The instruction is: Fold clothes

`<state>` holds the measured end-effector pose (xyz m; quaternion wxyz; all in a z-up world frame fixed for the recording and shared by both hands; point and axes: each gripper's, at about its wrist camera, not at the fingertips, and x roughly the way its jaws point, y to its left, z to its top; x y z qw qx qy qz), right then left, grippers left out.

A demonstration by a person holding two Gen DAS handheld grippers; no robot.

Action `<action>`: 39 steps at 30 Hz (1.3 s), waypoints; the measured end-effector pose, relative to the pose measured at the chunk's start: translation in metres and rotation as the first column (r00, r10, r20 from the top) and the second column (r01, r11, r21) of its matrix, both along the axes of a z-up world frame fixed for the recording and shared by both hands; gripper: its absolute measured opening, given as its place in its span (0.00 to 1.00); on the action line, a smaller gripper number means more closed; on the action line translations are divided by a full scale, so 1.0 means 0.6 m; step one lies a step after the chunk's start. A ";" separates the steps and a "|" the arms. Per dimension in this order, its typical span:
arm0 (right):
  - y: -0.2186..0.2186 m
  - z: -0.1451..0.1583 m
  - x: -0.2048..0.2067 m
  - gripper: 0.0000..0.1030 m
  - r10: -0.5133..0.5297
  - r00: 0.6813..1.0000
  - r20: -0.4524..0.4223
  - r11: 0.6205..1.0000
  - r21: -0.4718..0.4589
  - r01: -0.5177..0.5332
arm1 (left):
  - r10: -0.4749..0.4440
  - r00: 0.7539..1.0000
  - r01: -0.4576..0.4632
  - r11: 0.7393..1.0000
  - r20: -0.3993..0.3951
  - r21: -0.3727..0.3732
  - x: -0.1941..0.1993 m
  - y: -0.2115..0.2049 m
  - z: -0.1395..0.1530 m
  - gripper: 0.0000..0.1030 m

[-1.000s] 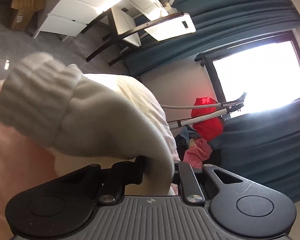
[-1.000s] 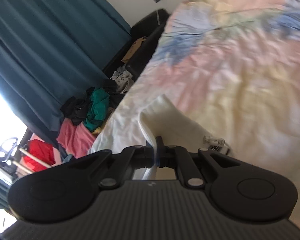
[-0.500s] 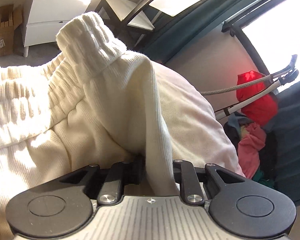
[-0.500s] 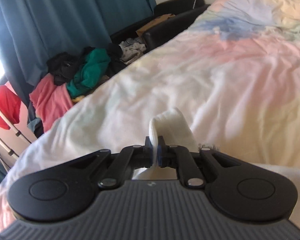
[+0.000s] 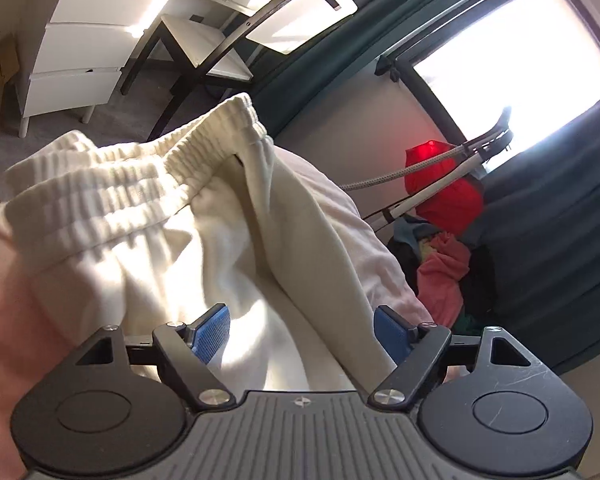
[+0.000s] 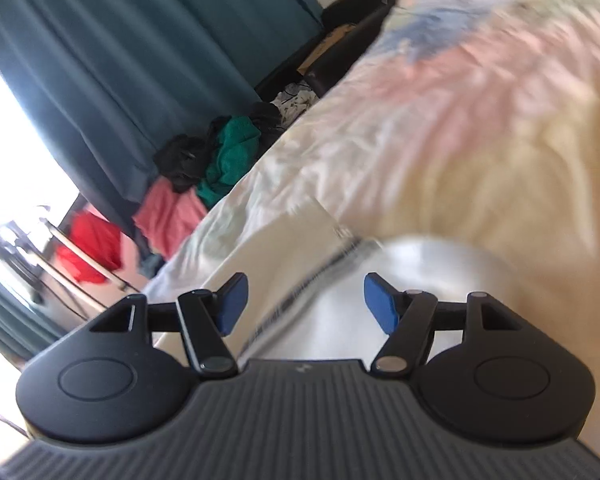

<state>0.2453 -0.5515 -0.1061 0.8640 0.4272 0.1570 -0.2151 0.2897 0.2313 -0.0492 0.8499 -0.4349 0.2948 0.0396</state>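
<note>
The left gripper (image 5: 302, 330) stands with its jaws spread wide, the blue pads (image 5: 212, 330) well apart and holding nothing. Between and just past them lies a pair of cream sweatpants (image 5: 204, 236), bunched on the bed (image 5: 4, 280), with the ribbed elastic waistband (image 5: 140, 176) turned up at the far side and a fold of cloth running down between the open jaws. The right gripper (image 6: 304, 306) is likewise released, its blue pads (image 6: 232, 300) apart with nothing clamped. Beneath it sits more of the same cream cloth (image 6: 340, 280), blurred, on a pastel bedsheet (image 6: 480, 120) of pink, yellow and blue. Off the bed's edge a pile of clothes (image 6: 204, 172), red, pink, green and black, lies against a dark teal curtain (image 6: 120, 60). In the left view a white dresser (image 5: 92, 40) and a dark-framed desk (image 5: 228, 40) stand behind the waistband.
</note>
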 end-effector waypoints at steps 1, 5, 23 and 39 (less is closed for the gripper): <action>0.003 -0.004 -0.024 0.66 -0.001 1.000 0.020 0.999 0.033 0.000 | 0.019 1.000 -0.019 0.999 0.003 -0.039 -0.025 0.001 -0.007 0.79; 0.014 -0.022 -0.098 0.68 0.025 0.998 0.057 0.987 0.159 -0.034 | 0.083 0.994 -0.096 0.974 -0.071 -0.206 -0.135 0.016 -0.052 0.83; 0.057 -0.105 0.005 0.59 0.123 0.990 0.063 0.968 0.214 -0.134 | 0.163 0.987 -0.157 0.958 0.006 -0.240 -0.051 0.028 -0.152 0.37; 0.021 -0.069 -0.057 0.11 0.015 0.993 0.117 0.949 0.310 -0.051 | 0.080 0.995 -0.069 0.983 0.055 -0.171 -0.144 0.043 -0.039 0.10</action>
